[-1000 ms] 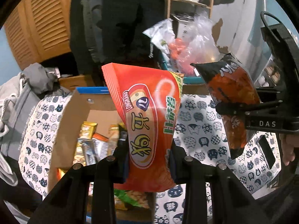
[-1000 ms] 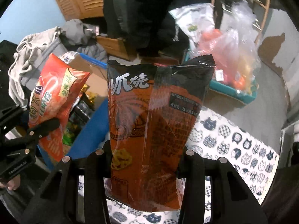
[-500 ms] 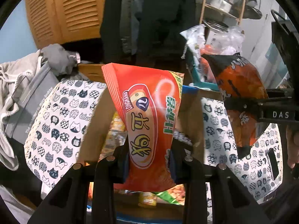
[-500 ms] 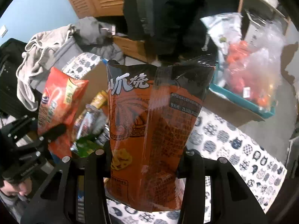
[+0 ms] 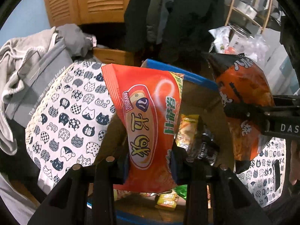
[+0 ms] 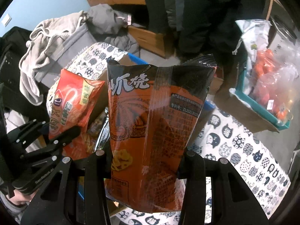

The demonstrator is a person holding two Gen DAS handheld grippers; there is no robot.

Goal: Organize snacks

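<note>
A red snack bag (image 5: 148, 123) stands slightly tilted between the pads of my left gripper (image 5: 150, 161). The jaws are opening, but the pads still touch the bag. It hangs over an open cardboard box (image 5: 198, 97) with a blue rim that holds several loose snack packets (image 5: 189, 131). My right gripper (image 6: 146, 159) is shut on an orange-and-black snack bag (image 6: 159, 121), held upright over the box's right side. The left wrist view shows that bag (image 5: 243, 97) at the right. In the right wrist view the red bag (image 6: 73, 103) and the left gripper (image 6: 71, 133) are at the left.
The box sits on a cloth with a cat pattern (image 5: 71, 116). Grey clothes (image 5: 28, 65) are piled at the left. A teal-rimmed box with plastic bags (image 6: 262, 93) stands beyond the cloth at the right. Dark coats hang behind. A hand (image 5: 294, 165) shows at the right edge.
Both grippers have carried their bags sideways over the box, which has slid rightward in the left wrist view. The red bag now leans a little in the left grip.
</note>
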